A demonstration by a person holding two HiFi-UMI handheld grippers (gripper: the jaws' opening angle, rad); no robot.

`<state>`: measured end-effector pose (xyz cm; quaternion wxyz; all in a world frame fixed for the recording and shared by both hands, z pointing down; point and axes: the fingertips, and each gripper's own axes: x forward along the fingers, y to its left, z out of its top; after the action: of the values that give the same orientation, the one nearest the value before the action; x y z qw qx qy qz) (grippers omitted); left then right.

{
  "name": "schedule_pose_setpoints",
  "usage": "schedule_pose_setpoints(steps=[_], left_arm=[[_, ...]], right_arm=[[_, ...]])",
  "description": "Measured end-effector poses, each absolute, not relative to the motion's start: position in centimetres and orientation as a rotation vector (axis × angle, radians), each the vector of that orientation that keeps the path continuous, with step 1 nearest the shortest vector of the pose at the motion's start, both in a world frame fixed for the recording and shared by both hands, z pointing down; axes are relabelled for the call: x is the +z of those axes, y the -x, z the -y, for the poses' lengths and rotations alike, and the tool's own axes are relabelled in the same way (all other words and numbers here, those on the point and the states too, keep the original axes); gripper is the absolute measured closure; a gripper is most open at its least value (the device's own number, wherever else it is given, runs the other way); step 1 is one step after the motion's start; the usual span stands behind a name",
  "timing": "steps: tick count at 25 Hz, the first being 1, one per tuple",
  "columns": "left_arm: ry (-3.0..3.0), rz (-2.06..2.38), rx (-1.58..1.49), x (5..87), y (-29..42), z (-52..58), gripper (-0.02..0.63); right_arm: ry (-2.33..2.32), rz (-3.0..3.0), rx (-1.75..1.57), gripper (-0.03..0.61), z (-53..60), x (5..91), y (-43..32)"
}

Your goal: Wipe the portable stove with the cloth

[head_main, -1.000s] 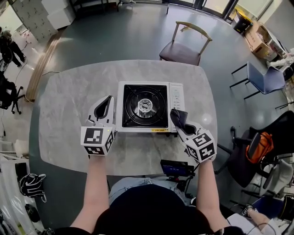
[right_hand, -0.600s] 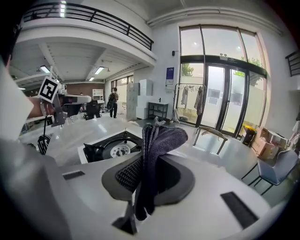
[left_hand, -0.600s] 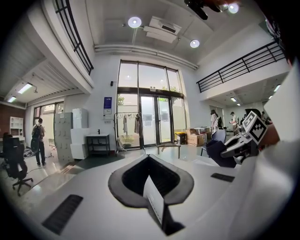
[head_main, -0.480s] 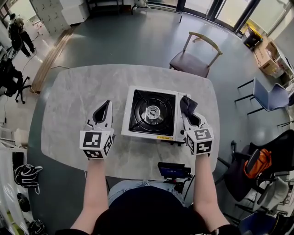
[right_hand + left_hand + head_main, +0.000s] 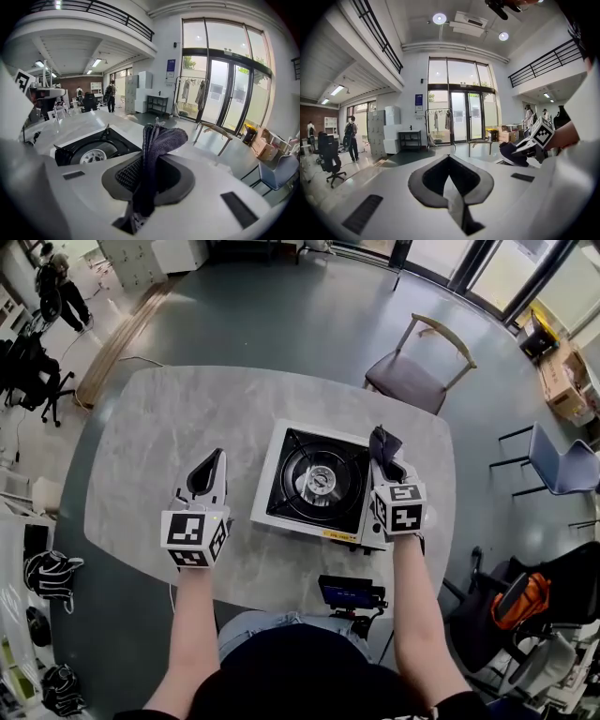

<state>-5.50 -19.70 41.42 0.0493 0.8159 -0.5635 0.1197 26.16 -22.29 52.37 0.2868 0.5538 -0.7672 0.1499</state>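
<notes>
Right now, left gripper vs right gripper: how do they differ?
Load: the right gripper is shut on the dark cloth, which sticks out past its tips; the left gripper is shut with nothing between its jaws.
Place: the right gripper is over the stove's right edge; the left gripper is over bare table, left of the stove.
Shared: both point away from the person.

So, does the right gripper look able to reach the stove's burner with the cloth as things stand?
Probably yes. The right gripper, shut on the cloth, is at the stove's right edge, and nothing stands between it and the burner.
</notes>
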Motion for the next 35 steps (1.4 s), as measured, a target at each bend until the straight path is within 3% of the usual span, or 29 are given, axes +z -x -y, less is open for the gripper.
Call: schedule_pose_setpoints(steps=[9,20,35], left_arm=[[-2.436,1.735,0.399,42.6,6.0,20.6,0.603],[-2.474,1.674,0.420,43.0,4.4,21.1,0.603],[-2.497,1.695,0.405,41.7,5.1,19.9,0.603]], right_arm=[[-1.345,1.975,0.615,0.512,22.8,55.6,-24.4],[-1.020,2.093,0.584,0.512,20.3,55.8,-19.8],[-0.891,2.069,0.717,0.512,17.8,56.2,-20.3]])
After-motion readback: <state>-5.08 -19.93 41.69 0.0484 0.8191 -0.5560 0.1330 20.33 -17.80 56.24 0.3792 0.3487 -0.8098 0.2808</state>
